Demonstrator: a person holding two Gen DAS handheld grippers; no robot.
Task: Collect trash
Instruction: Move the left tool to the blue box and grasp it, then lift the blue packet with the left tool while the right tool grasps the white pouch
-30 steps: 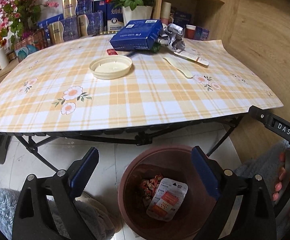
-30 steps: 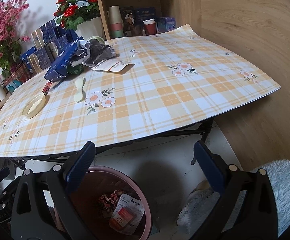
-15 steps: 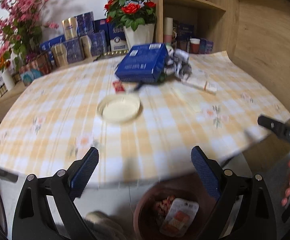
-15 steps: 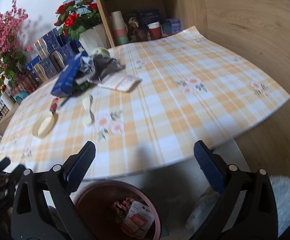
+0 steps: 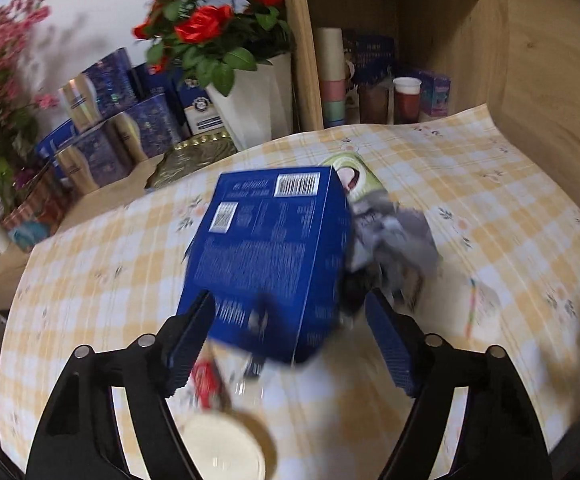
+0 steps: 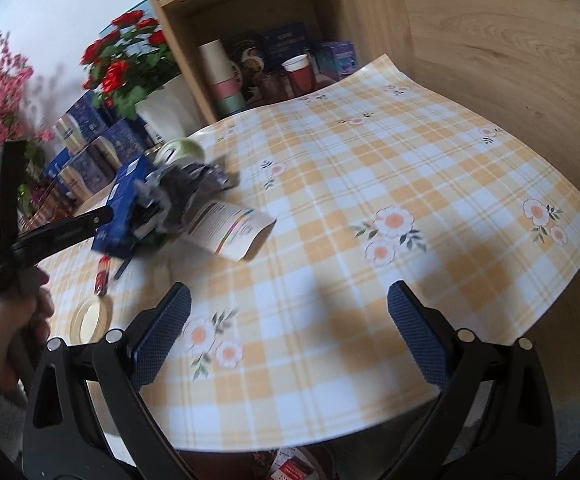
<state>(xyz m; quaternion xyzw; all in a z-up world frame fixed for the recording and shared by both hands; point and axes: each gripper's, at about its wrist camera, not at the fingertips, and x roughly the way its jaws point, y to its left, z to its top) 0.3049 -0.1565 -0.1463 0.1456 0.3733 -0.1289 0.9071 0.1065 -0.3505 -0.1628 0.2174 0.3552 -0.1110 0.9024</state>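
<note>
I am lining the left gripper (image 5: 290,320), jaws spread wide, around the blue box (image 5: 273,256) lying on the worktop (image 5: 490,208); I should center it before squeezing. The right gripper (image 6: 285,324) is hovering open and empty.

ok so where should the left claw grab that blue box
Probably across the near end of the blue box, coming from the table's front edge as the open left claw already points. That end sits raised, tilted toward the claw and looks narrower than the gap between the fingers; crumpled grey trash crowds its right side.
</note>
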